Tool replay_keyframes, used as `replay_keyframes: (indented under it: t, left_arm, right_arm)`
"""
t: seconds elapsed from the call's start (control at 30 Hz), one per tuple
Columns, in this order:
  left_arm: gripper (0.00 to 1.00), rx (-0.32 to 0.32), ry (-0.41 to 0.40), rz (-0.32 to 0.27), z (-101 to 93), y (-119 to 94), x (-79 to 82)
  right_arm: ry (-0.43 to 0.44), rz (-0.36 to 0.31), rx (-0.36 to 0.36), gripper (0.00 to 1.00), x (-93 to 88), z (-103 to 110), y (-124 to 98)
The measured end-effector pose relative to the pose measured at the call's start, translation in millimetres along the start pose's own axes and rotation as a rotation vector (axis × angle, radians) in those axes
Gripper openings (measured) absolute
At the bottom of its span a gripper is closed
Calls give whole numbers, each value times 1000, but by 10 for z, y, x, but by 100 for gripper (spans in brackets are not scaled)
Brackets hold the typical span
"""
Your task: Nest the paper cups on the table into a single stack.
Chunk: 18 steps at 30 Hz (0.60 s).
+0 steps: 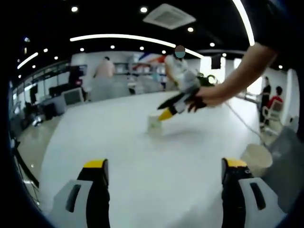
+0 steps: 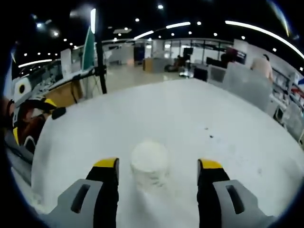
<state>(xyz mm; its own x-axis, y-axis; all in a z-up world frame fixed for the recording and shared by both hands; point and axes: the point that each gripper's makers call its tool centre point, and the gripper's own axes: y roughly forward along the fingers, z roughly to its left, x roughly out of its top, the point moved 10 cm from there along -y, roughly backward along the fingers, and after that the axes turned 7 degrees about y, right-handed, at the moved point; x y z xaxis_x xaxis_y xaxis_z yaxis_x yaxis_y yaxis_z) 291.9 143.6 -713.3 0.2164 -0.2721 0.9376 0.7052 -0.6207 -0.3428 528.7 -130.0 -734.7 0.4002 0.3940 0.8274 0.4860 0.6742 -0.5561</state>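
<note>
Right tool (image 2: 157, 166) reaches out low over the desk (image 2: 199, 123), jaws spread around a paper cup (image 2: 149, 161); left tool (image 1: 164, 166) spread, holding nothing

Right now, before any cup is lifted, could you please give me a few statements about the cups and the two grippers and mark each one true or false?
1. In the right gripper view, a white paper cup stands between the open jaws of the right gripper. True.
2. The right gripper is shut on that cup. False: the jaws stand apart on both sides of it and do not press it.
3. In the left gripper view, the left gripper is open with bare white table between its jaws. True.
4. A second cup is already nested in the first one. False: it sits apart, near the table's edge.
</note>
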Motion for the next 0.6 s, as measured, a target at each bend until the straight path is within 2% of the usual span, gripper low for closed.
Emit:
replay_keyframes:
  t: [0.1,0.37,0.6]
  left_arm:
    - [97,5,-6,7,-1,1,-22]
    - [97,12,-9,3,8,-31,-28]
    - [97,12,-11,7,18,-35,-26]
  right_arm:
    - [14,0,16,58,5,27,64]
    - [-54,42,54,45,-53,91,188]
    - [-64,36,73,36,-57,99,240]
